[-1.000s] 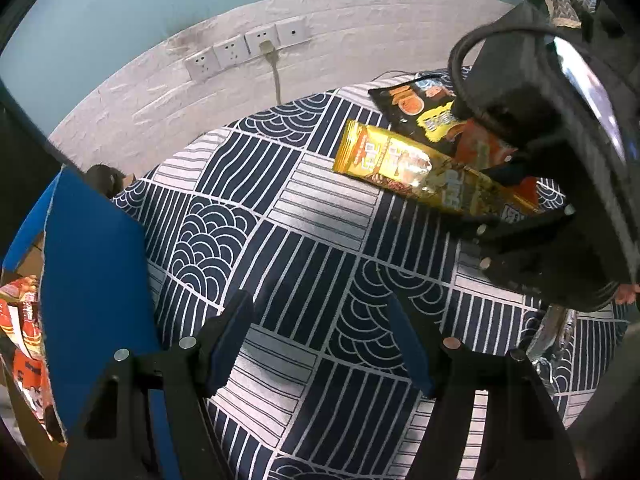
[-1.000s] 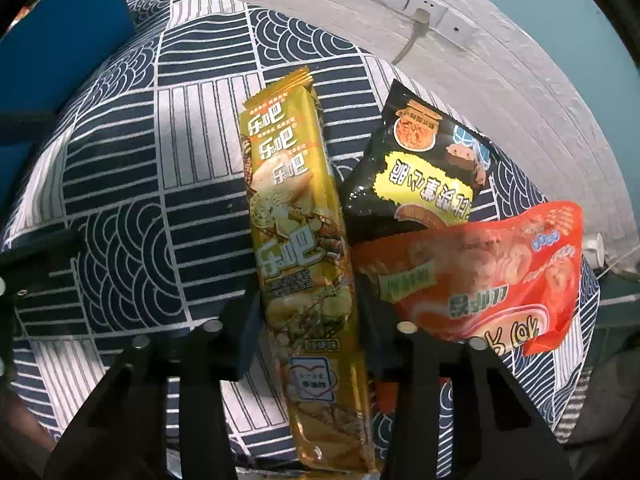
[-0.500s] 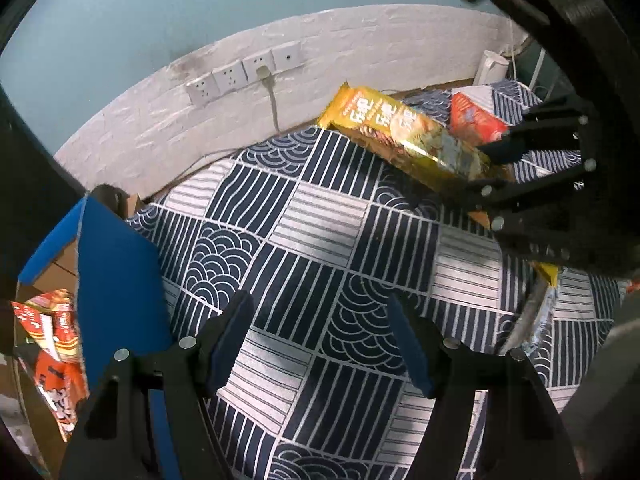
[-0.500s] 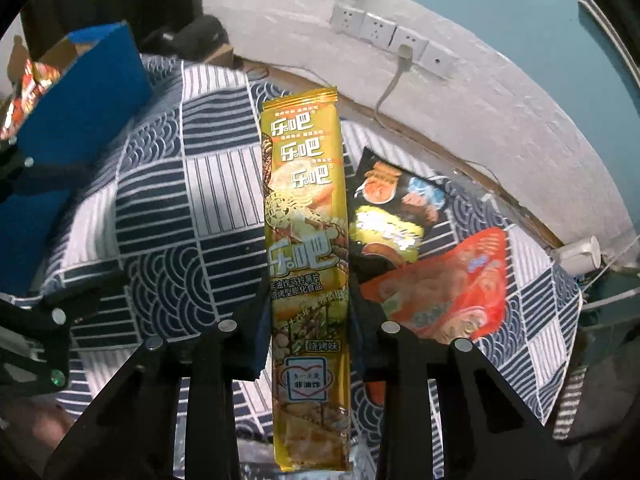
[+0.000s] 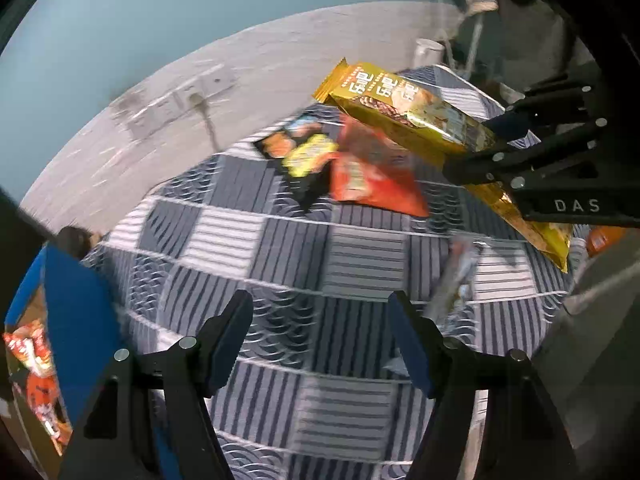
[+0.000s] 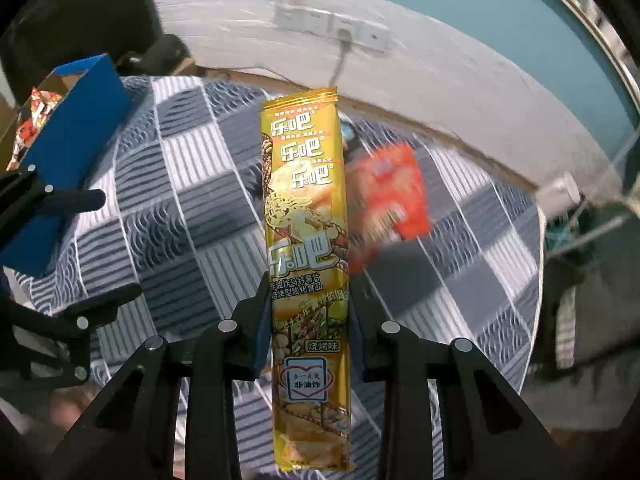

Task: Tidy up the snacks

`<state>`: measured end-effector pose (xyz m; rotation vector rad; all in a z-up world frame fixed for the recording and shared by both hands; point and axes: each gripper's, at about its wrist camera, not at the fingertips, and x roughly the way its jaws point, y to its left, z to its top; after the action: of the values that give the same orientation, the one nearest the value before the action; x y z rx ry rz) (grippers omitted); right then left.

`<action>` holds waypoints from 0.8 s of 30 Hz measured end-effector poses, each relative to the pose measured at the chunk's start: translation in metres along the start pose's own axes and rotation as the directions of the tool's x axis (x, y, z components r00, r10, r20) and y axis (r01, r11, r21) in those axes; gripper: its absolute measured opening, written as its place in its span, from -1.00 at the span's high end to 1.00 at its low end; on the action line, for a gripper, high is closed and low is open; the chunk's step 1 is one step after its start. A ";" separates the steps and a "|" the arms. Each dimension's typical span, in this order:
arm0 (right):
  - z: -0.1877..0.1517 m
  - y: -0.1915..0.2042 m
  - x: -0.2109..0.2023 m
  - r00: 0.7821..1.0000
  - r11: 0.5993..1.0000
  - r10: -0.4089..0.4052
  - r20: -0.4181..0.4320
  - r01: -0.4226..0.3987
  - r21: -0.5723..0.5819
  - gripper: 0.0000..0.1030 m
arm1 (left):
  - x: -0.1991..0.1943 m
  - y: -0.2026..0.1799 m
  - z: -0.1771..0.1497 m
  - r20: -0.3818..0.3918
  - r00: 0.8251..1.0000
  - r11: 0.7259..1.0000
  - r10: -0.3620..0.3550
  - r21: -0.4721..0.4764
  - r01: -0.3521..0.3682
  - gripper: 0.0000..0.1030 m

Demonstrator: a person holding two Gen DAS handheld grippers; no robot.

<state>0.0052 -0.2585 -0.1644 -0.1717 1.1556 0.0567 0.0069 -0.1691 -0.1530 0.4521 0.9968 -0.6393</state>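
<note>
My right claw has lifted the yellow snack pack clear of the bench, clamped at its lower half. My left claw hangs wide, holding nothing. Red and black bags lie near the bench's far edge; the blue box stands at its left edge.

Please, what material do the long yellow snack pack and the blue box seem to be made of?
The long yellow snack pack, held in the right gripper, looks like glossy plastic film, probably foil-lined: it shines and has crimped ends. The blue box seems to be matte cardboard: its inside looks plain brown.
</note>
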 end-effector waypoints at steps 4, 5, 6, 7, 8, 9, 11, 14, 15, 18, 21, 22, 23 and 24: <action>-0.026 -0.023 0.000 1.000 0.999 -0.010 -0.023 0.011 0.051 0.41 | 0.011 -0.026 0.005 -0.028 0.999 0.998 -0.020 0.053 0.021 -0.38; -0.033 -0.030 0.002 1.000 0.998 -0.007 -0.031 0.009 0.068 0.41 | 0.013 -0.032 0.005 -0.034 0.999 0.997 -0.021 0.070 0.024 -0.38; -0.037 -0.034 0.002 0.999 0.997 -0.005 -0.036 0.008 0.077 0.41 | 0.017 -0.041 0.005 -0.041 0.999 0.995 -0.025 0.094 0.029 -0.38; -0.043 -0.040 0.005 0.999 0.996 -0.006 -0.044 0.010 0.091 0.41 | 0.020 -0.047 0.005 -0.048 0.999 0.993 -0.024 0.112 0.030 -0.38; -0.047 -0.044 0.007 0.999 0.995 -0.008 -0.051 0.013 0.099 0.41 | 0.024 -0.055 0.005 -0.058 0.998 0.991 -0.021 0.134 0.028 -0.38; -0.051 -0.049 0.010 0.998 0.994 -0.010 -0.059 0.017 0.108 0.41 | 0.026 -0.059 0.004 -0.064 0.998 0.989 -0.020 0.146 0.029 -0.38; -0.058 -0.058 0.017 0.997 0.991 -0.013 -0.074 0.023 0.130 0.41 | 0.031 -0.066 0.005 -0.075 0.997 0.986 -0.027 0.162 0.039 -0.38; -0.065 -0.069 0.025 0.996 0.987 -0.010 -0.089 0.024 0.157 0.41 | 0.037 -0.073 0.006 -0.084 0.995 0.983 -0.055 0.170 0.069 -0.38; -0.066 -0.072 0.027 0.996 0.986 -0.007 -0.092 0.022 0.164 0.41 | 0.039 -0.076 0.006 -0.090 0.994 0.982 -0.067 0.169 0.081 -0.38; -0.067 -0.075 0.032 0.996 0.983 0.011 -0.091 0.005 0.181 0.41 | 0.050 -0.083 0.005 -0.121 0.990 0.980 -0.073 0.175 0.093 -0.38; -0.068 -0.077 0.035 0.996 0.982 0.024 -0.091 -0.006 0.190 0.41 | 0.060 -0.089 0.003 -0.142 0.988 0.977 -0.062 0.192 0.089 -0.38; -0.069 -0.077 0.036 0.995 0.982 0.025 -0.092 -0.007 0.191 0.41 | 0.063 -0.090 0.003 -0.147 0.987 0.977 -0.059 0.196 0.088 -0.38; -0.069 -0.077 0.037 0.995 0.981 0.028 -0.093 -0.009 0.192 0.41 | 0.067 -0.091 0.003 -0.151 0.987 0.976 -0.058 0.200 0.088 -0.38; -0.070 -0.076 0.039 0.995 0.981 0.032 -0.094 -0.013 0.193 0.41 | 0.069 -0.093 0.002 -0.154 0.986 0.976 -0.057 0.200 0.088 -0.38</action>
<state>-0.0322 -0.3469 -0.2192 0.0099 1.2524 -0.0441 -0.0277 -0.2583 -0.2185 0.6555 1.0962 -0.7877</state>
